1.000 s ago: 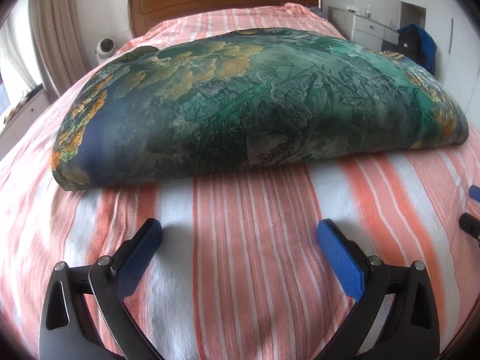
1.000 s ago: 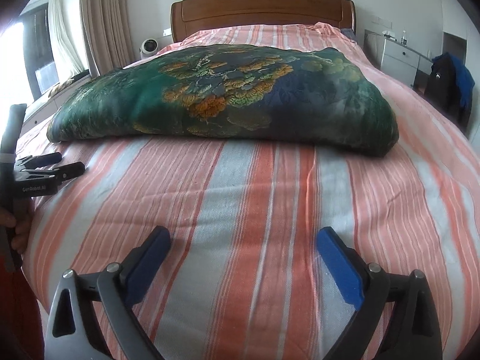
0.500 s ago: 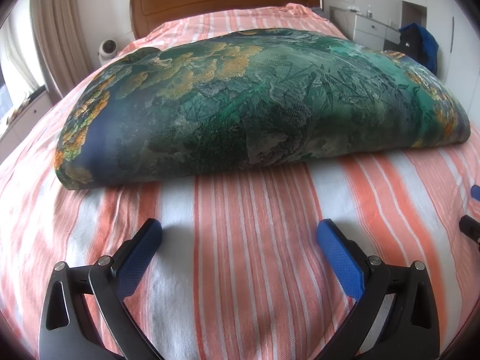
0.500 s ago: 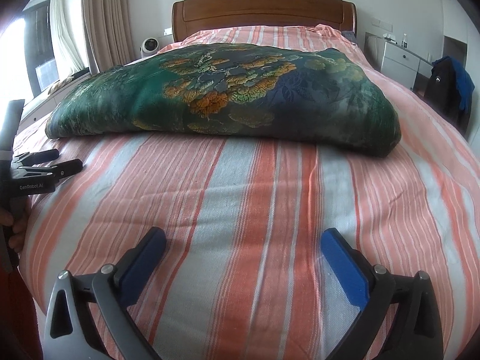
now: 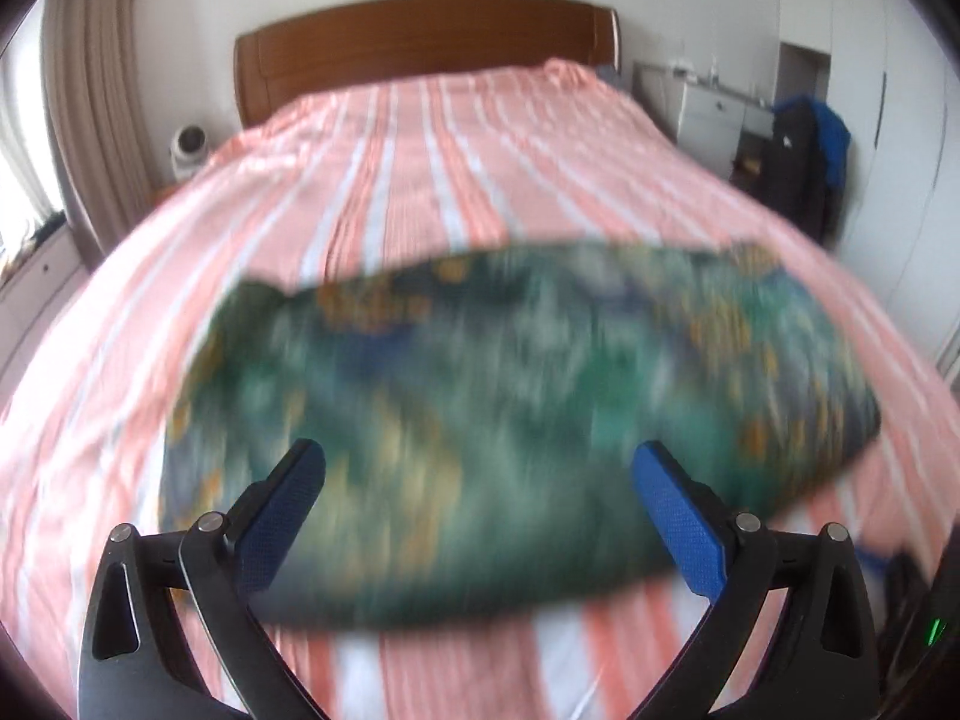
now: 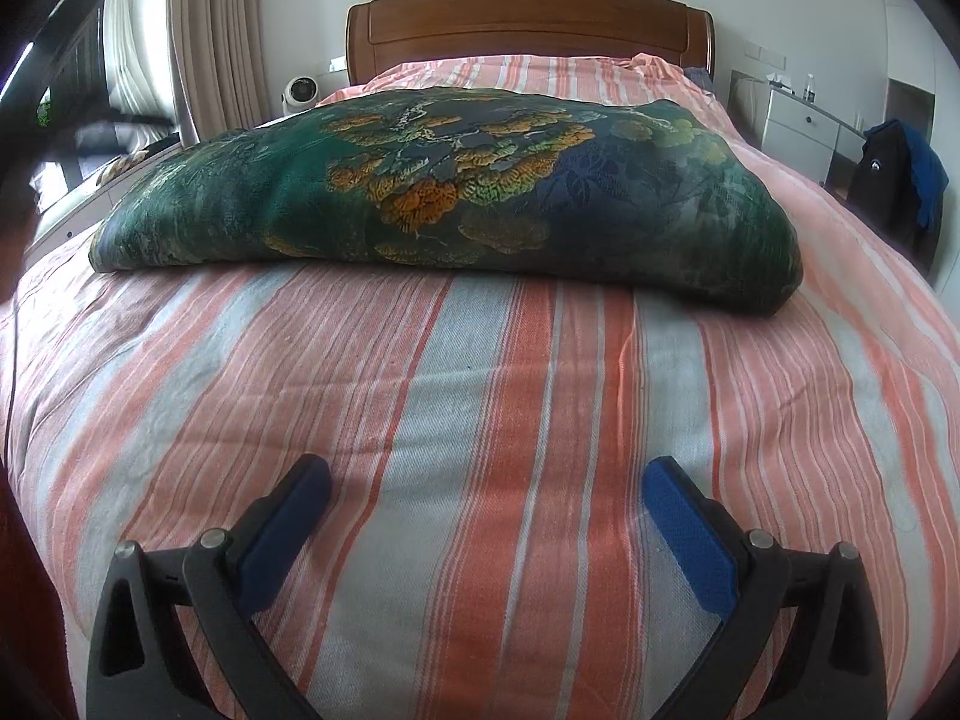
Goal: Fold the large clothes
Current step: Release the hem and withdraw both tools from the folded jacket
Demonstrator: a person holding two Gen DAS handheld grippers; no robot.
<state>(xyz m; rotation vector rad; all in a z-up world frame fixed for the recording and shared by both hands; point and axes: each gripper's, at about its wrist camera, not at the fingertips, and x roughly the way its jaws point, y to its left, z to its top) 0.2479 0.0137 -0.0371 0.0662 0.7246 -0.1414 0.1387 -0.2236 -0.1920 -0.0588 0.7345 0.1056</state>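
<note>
The folded green patterned garment [image 6: 456, 192] is seen across the middle of the frame on the striped bedspread [image 6: 480, 420]. Both the left gripper [image 5: 477, 480] and right gripper [image 6: 486, 498] are spread wide and empty. The left view is blurred; contact with the cloth cannot be judged.

My left claw [image 5: 477, 483], black-framed with blue textured rubber pads [image 5: 675, 516], has its jaws spread wide, one pad at 7 o'clock and the other at 5 o'clock of its view; nothing sits between them. That view is smeared with blur. My right claw [image 6: 486, 501], same black frame and blue pads [image 6: 687, 531], is likewise spread wide and gripping nothing, sharp in its view.
</note>
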